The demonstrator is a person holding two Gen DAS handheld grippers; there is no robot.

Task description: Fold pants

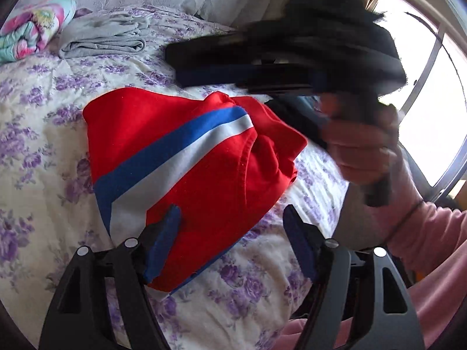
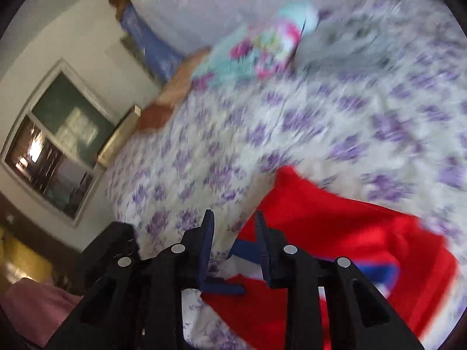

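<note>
The red pants (image 1: 204,157) with a blue and white stripe lie folded in a bundle on the floral bedspread (image 1: 43,151). My left gripper (image 1: 230,218) is open just above their near edge, holding nothing. My right gripper (image 1: 204,64) shows blurred in the left wrist view, held in a hand above the far side of the pants. In the right wrist view the right gripper (image 2: 233,221) is open and empty, with the red pants (image 2: 350,233) below and to its right.
A folded grey garment (image 1: 102,38) and a colourful floral bundle (image 1: 32,26) lie at the far side of the bed. A window (image 2: 52,145) and a wall stand beyond the bed's left edge. A pink sleeve (image 1: 432,250) is at right.
</note>
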